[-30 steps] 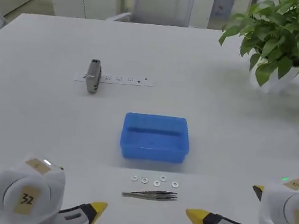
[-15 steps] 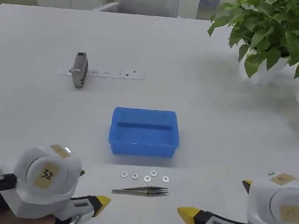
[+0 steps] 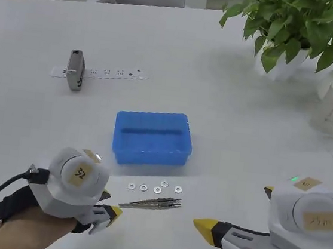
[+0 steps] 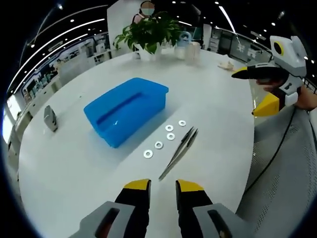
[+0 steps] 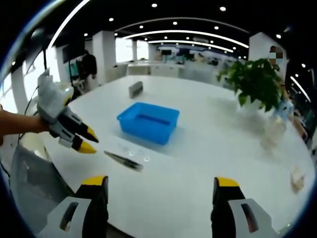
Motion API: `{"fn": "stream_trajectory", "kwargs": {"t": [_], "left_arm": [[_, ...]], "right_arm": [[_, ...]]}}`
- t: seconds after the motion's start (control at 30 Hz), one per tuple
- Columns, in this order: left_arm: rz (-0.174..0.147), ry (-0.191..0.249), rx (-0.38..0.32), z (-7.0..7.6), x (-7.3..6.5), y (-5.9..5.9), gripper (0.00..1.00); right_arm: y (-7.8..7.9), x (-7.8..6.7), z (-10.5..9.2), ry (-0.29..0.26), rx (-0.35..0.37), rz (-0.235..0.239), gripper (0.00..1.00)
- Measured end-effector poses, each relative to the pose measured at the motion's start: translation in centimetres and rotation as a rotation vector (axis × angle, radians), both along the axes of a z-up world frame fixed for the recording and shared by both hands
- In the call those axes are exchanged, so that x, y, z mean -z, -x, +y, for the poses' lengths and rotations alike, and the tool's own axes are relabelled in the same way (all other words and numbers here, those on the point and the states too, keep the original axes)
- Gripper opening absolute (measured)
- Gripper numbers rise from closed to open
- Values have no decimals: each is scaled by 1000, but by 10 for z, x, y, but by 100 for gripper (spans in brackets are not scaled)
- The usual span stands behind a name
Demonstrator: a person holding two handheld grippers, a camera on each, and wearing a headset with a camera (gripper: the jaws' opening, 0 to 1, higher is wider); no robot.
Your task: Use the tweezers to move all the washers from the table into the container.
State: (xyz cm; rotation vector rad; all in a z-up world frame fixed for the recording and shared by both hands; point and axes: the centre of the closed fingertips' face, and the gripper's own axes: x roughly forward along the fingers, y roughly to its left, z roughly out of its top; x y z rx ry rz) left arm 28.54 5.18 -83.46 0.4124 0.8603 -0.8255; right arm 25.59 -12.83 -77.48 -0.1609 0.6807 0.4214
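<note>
Left gripper [image 4: 162,186] and right gripper [image 5: 161,182] gape empty; slim silver tweezers [image 4: 178,152] lie beside five washers [image 4: 171,136].

Bright, even overhead light; sharp head view, fisheye-warped claw views.

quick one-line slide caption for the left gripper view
Left claw hovers just short of the tweezers, which lie beside five washers in front of the blue container on the white table.

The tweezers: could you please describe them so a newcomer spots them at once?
Find the blue container on the white table. Before its near side lie small round washers, then the tweezers: the one long, thin, pointed metal piece.
</note>
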Motion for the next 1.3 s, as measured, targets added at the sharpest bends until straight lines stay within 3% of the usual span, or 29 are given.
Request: {"fn": "stream_trajectory", "kwargs": {"t": [0.07,0.1,0.13,0.23,0.53,0.7,0.83,0.97,1.17,1.3], "left_arm": [[17,-11,10,-2,4,-1,14],[52,-46,31,0,9,1,13],[67,-66,42,0,12,1,12],[35,-51,56,-7,14,-7,11],[67,-110,129,-8,29,-8,8],[60,-112,164,-9,27,-9,2],[64,-113,214,-12,27,-3,0],[40,-124,250,-14,25,2,0],[-13,-129,279,-18,11,11,0],[-38,-90,266,-21,-7,15,0]], "right_arm": [[0,0,0,-4,1,0,86],[-1,0,0,-4,2,0,86],[0,0,0,-3,3,1,86],[-1,0,-1,-5,6,0,86],[-1,1,-2,-4,9,3,86],[-1,0,-2,-8,11,2,85],[-2,0,-2,-8,12,1,85],[-1,0,-2,-9,10,0,85],[-1,-1,0,-12,3,-5,85],[-1,-2,2,-18,-6,-9,84]]}}
